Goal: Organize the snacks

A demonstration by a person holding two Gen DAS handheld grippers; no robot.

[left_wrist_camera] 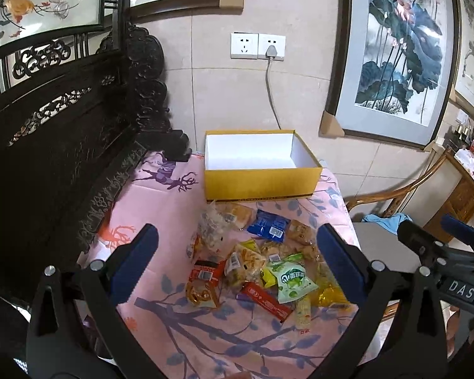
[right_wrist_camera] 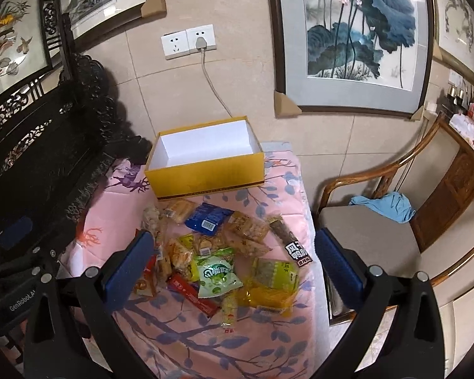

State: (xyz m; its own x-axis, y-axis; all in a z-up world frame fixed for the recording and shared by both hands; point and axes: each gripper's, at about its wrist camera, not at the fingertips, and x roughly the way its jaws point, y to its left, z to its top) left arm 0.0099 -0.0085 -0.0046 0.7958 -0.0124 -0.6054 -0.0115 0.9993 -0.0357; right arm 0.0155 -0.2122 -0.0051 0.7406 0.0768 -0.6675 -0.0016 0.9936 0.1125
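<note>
Snacks (left_wrist_camera: 256,262) piled mid-table, yellow box (left_wrist_camera: 262,183) empty at far edge; both grippers (left_wrist_camera: 237,252) (right_wrist_camera: 234,252) spread wide, holding nothing, first pick likely next.

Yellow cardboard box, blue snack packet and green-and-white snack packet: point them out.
Yellow cardboard box (left_wrist_camera: 259,183): left wrist view, front wall.
Blue snack packet (right_wrist_camera: 209,217): right wrist view, middle.
Green-and-white snack packet (right_wrist_camera: 218,273): right wrist view, printed face.

In the left wrist view, the right finger (left_wrist_camera: 341,262) covers the yellow packets at the right of the snack pile (left_wrist_camera: 252,252). The box (left_wrist_camera: 259,183) floor is hidden behind its front wall. Packet print is too small to read. The chair (right_wrist_camera: 394,221) is cut off at the lower right of the right wrist view.
</note>
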